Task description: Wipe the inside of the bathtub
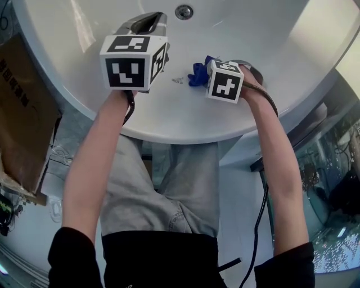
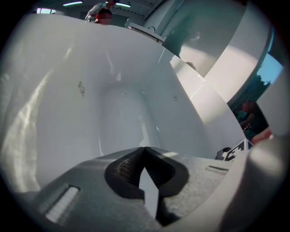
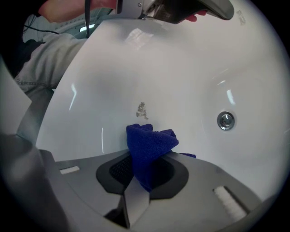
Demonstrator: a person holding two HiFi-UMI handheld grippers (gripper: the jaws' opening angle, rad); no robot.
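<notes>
The white bathtub (image 1: 242,34) fills the top of the head view, its round metal drain (image 1: 183,11) at the far end. A small grey smudge (image 1: 178,80) marks the tub's inner wall, also seen as the smudge (image 3: 142,108) in the right gripper view. My right gripper (image 3: 146,156) is shut on a folded blue cloth (image 3: 149,145), held just short of that smudge; the cloth (image 1: 197,72) shows beside its marker cube. My left gripper (image 2: 144,152) is shut with nothing in it, hovering over the tub's left side.
A brown cardboard box (image 1: 22,118) lies left of the tub. A dark cable (image 1: 260,214) hangs from the right gripper along the person's right arm. The tub's near rim (image 1: 174,132) curves in front of the person's legs. The drain (image 3: 225,120) sits right of the cloth.
</notes>
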